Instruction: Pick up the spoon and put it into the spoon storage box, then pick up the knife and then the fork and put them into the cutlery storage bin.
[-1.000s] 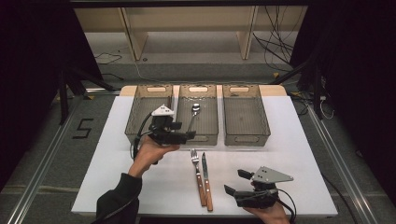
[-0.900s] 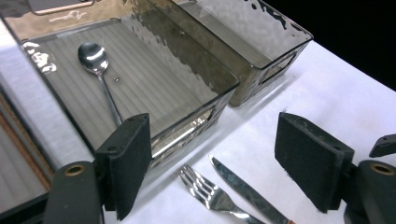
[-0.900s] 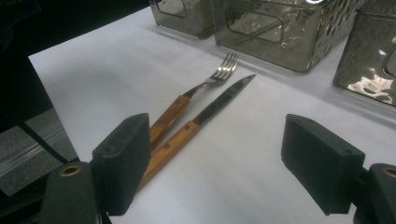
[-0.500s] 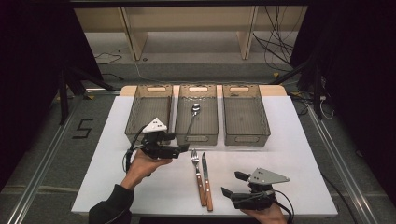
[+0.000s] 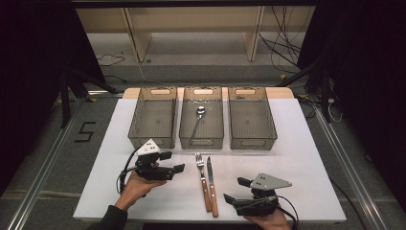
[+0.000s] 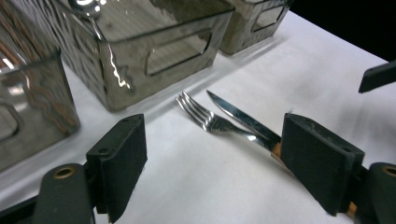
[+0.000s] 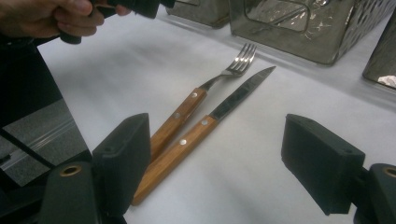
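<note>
Now the left gripper sits low over the white worktop, just left of the fork and close in front of the left bin and the middle bin. Its fingers stand wide apart and have just been opening; nothing is between them but bare worktop. In the left gripper view the fork lies ahead between the two black fingers, its tines toward the middle bin, with the knife touching it at the neck; the right-hand finger covers their handles.

Fork and knife lie side by side at the middle of the worktop, wooden handles toward the person, tips toward the bins. A spoon rests inside the middle bin; the right bin stands next to it.

The right gripper rests at the near edge of the worktop, right of the knife, held in the person's right hand. Its fingers are likewise spread wide with nothing held. In the right gripper view the fork and knife lie ahead and apart from the fingers, with the left hand showing at top left.
</note>
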`<state>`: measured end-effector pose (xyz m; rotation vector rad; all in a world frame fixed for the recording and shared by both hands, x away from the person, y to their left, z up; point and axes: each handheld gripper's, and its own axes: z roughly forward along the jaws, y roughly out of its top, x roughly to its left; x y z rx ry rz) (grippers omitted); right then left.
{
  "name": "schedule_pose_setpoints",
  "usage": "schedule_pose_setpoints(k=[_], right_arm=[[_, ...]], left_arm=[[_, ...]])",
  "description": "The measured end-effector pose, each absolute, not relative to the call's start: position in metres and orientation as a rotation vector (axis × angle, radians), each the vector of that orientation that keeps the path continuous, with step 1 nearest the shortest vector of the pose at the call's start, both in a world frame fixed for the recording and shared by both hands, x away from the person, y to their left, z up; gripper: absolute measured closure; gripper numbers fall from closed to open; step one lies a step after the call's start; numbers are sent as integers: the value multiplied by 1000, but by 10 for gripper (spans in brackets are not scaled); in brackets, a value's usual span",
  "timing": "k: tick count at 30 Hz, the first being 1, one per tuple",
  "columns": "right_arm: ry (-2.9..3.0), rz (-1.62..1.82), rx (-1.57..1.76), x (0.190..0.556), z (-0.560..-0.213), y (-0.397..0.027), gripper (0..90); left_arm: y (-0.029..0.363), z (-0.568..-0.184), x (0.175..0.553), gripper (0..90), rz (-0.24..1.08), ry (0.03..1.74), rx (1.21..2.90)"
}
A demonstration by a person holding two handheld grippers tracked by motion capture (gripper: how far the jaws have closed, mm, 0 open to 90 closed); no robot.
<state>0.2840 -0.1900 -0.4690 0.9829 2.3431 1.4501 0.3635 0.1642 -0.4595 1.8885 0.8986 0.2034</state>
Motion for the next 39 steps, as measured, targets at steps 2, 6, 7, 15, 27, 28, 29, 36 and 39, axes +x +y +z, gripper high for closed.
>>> schedule_pose_setpoints(k=[2,6,7,15,27,28,29,36,39], right_arm=[[2342,1452,991,284,-469,-190,248],[2345,1450,1004,285,-470,-187,249],[2346,1443,1013,285,-471,-185,249],[2349,1398,1078,288,-471,-174,255],[2389,1326,1073,295,-469,-145,264],[2395,1322,1065,296,-469,-141,265],[2402,1311,1057,297,-469,-137,265],[2419,1276,1063,306,-466,-122,274],[2421,1281,1074,312,-465,-118,279]], left_arm=[[165,-464,362,226,202,900,1881],[166,-468,357,222,227,906,1883],[166,-468,355,222,230,906,1879],[170,-471,346,222,281,919,1853],[185,-479,336,220,322,952,1822],[185,-480,336,218,322,955,1818],[186,-480,335,215,325,954,1818],[185,-479,330,199,338,927,1814],[185,-479,327,196,342,918,1814]])
